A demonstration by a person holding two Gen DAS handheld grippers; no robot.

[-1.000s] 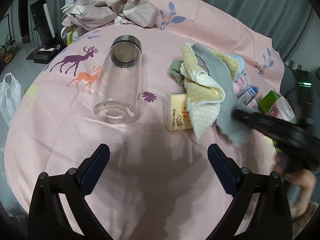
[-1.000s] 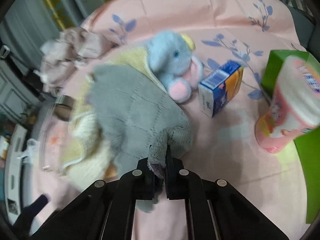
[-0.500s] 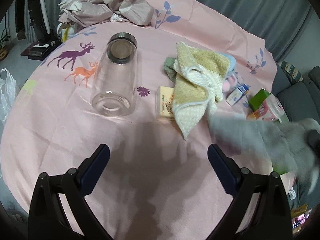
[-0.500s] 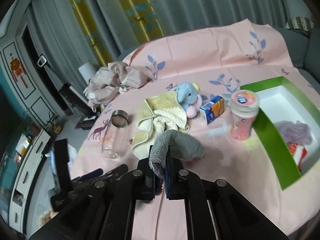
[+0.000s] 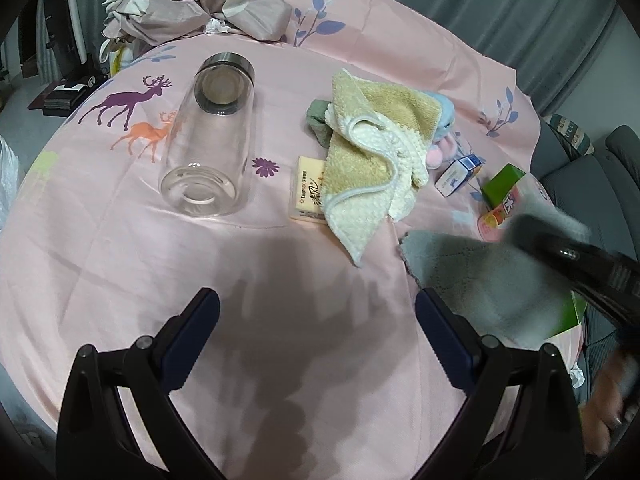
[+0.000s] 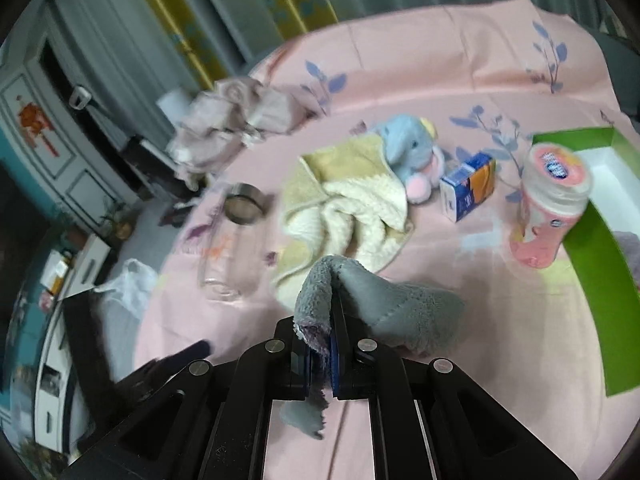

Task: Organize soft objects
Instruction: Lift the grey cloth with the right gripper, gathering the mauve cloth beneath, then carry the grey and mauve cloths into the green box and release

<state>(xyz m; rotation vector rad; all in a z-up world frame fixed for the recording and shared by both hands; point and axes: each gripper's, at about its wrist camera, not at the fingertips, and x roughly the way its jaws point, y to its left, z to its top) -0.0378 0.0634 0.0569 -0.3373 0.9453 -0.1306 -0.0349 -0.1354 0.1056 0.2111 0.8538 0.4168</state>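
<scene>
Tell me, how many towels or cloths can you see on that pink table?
3, possibly more hidden. A gray cloth is clamped in the right gripper. A yellow-and-cream towel lies crumpled mid-table beside the plush elephant. A green cloth peeks from beneath that towel.

Grey cloth (image 6: 384,300): fleecy, pinched at 1 edge between closed gripper fingers, remainder draped toward 3 o'clock. Yellow-and-cream towel (image 6: 344,204): crumpled heap, centre of the pink-covered table. Blue plush elephant (image 6: 408,152): touching the towel's 2 o'clock edge, upright, pink feet forward.
</scene>
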